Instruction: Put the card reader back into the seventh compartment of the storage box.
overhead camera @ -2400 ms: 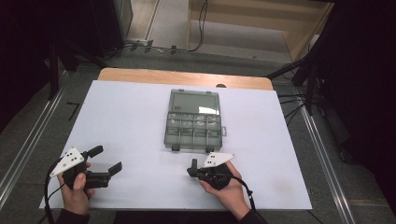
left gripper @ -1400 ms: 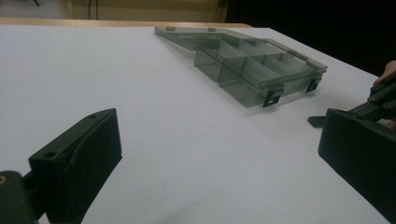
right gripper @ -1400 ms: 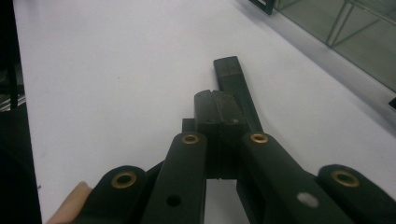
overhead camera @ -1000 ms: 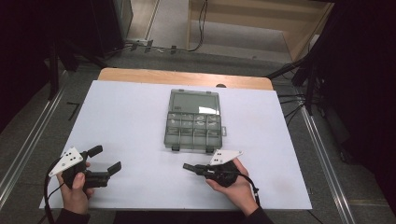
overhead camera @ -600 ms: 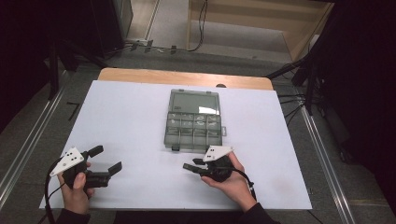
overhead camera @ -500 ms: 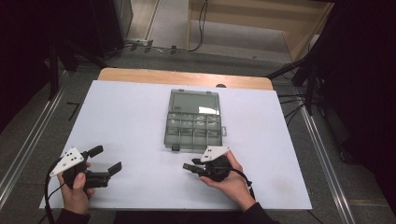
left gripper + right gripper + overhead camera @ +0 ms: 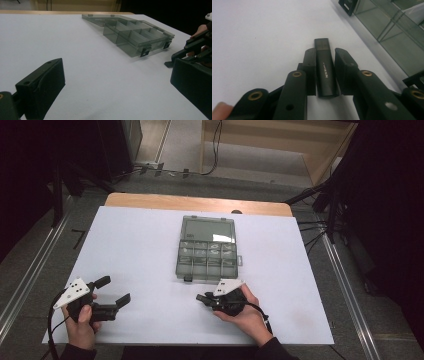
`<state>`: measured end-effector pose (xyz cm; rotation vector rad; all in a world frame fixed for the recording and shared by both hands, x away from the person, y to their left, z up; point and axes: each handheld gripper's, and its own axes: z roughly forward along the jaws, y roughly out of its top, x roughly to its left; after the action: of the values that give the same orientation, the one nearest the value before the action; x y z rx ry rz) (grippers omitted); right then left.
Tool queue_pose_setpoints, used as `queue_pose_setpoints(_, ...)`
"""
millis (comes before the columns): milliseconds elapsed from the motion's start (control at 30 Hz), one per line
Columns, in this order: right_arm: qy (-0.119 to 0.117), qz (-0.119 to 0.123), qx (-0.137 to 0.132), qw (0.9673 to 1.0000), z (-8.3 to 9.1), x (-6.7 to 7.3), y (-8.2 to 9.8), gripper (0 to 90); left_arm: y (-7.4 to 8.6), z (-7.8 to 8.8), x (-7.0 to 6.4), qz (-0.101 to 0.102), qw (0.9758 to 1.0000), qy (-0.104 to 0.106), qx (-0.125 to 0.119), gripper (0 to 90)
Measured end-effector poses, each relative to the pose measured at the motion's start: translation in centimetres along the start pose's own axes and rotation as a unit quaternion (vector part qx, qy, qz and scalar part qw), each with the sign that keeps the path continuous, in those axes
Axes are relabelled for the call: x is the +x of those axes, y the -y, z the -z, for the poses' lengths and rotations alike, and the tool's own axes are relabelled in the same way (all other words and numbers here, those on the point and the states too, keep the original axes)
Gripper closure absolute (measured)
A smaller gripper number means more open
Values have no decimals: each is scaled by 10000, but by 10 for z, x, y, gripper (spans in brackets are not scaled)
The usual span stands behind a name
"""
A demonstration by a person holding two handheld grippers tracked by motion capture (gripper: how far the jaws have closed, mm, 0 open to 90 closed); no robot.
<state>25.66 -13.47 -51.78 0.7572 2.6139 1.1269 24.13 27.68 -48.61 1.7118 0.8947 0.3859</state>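
Note:
On the white table lies a small black stick [image 7: 325, 72] with pale lettering, between the jaws of my right gripper [image 7: 325, 52]. Those jaws have just been closing. They flank the stick closely, and a thin gap shows at the right jaw. In the high view the right gripper [image 7: 201, 298] rests just in front of a smoky clear compartment box [image 7: 207, 251], whose lid lies open at the back. My left gripper [image 7: 114, 290] sits at the front left, open wide with nothing between its jaws [image 7: 117, 82]. The box [image 7: 138, 37] and the right gripper [image 7: 180, 53] lie ahead of it.
The white table sheet [image 7: 135, 245] spreads wide to the left of the box and behind it. The box's black latches [image 7: 145, 52] face the front edge. A wooden table edge [image 7: 150, 200] runs along the back, and metal rails [image 7: 345, 285] flank the table.
The right hand has shifted a little to the left and toward the box, and its jaws opened and then narrowed around the stick. The left hand has stayed still.

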Motion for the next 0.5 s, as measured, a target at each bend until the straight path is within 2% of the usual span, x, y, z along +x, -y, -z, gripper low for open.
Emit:
queue_pose_setpoints(367,77,-183,-55,9998,0,2,1,715,0,0,-1,5,10000,30,-13,0)
queue_pose_setpoints(500,-50,-325,-137,9994,1,1,1,715,0,0,-1,3,10000,32,-13,0)
